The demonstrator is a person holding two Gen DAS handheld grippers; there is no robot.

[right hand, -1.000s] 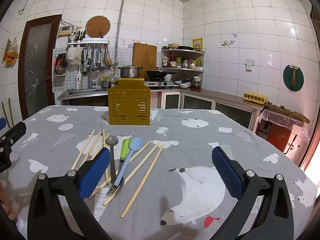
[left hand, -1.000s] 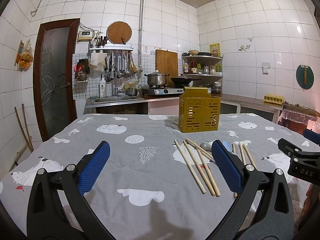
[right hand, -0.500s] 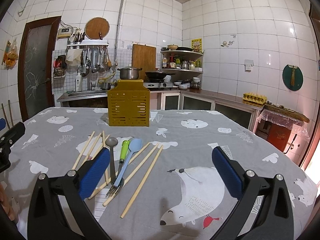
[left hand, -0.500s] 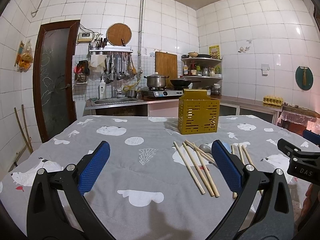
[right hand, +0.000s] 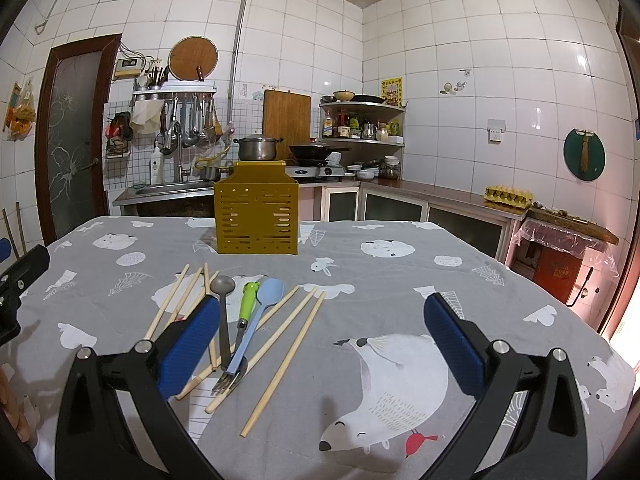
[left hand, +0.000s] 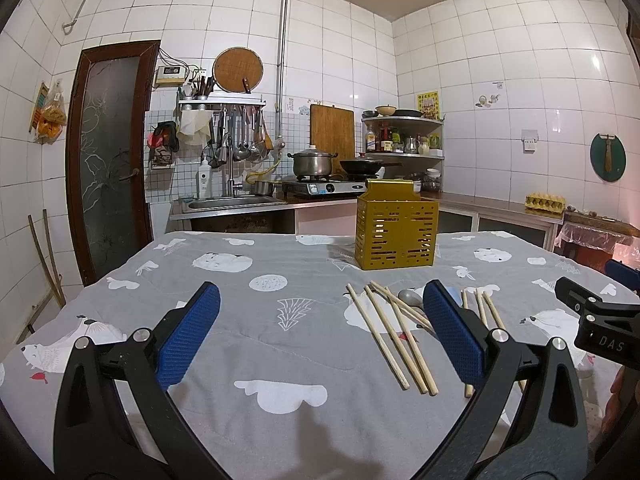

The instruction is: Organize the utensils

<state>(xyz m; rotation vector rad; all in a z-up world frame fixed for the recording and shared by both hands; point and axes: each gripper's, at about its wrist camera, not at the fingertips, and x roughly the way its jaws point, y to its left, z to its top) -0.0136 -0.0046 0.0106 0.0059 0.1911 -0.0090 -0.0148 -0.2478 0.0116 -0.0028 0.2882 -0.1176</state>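
Observation:
A yellow slotted utensil holder (left hand: 396, 229) stands upright on the grey tablecloth; it also shows in the right wrist view (right hand: 256, 213). Several wooden chopsticks (right hand: 287, 334) lie scattered before it, with a grey spoon (right hand: 222, 307), a green-handled fork (right hand: 241, 328) and a light blue spoon (right hand: 256, 320) among them. In the left wrist view the chopsticks (left hand: 390, 334) lie right of centre. My left gripper (left hand: 320, 330) is open and empty above the cloth. My right gripper (right hand: 320, 334) is open and empty, its left finger over the utensil pile.
The table (right hand: 400, 280) carries a grey cloth with white animal prints. Behind it are a sink counter (left hand: 232, 202), a stove with a pot (left hand: 312, 162) and corner shelves (left hand: 404, 136). A brown door (left hand: 108, 152) is at left. An egg tray (right hand: 508, 193) sits on the right counter.
Both grippers stay open and nearly still. The views have shifted very slightly; no utensil has moved.

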